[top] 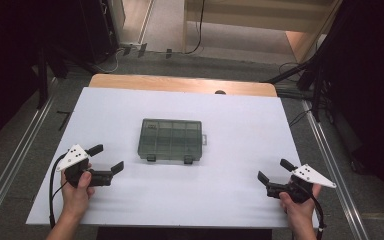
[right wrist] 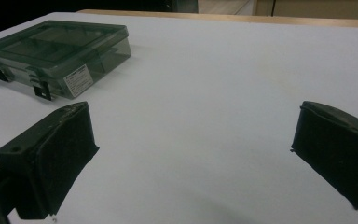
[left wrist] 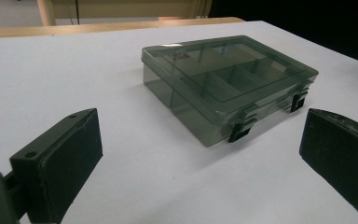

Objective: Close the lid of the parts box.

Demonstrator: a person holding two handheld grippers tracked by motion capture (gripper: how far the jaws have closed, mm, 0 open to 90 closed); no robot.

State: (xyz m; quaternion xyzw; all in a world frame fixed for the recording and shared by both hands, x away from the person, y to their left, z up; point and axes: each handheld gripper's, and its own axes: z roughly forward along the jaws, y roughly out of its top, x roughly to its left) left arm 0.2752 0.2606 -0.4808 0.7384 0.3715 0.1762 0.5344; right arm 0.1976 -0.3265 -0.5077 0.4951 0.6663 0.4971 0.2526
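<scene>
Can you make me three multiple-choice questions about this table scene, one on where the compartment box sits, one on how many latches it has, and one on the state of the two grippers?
1. Where does the smoky grey translucent plastic compartment box lie on the white table top?
A. Near the middle, between the two grippers
B. At the far right corner
C. In the left gripper's jaws

2. How many dark latches are on the box's near side?
A. One
B. Two
C. Four

3. In what state are the left gripper and the right gripper?
A. Both shut on the box
B. Left shut, right open
C. Both open, holding nothing

Answers: 1 A, the high view shows it centred, apart from both grippers. 2 B, two latches show in the left gripper view. 3 C, each gripper view shows jaws wide apart with bare table between.
</scene>
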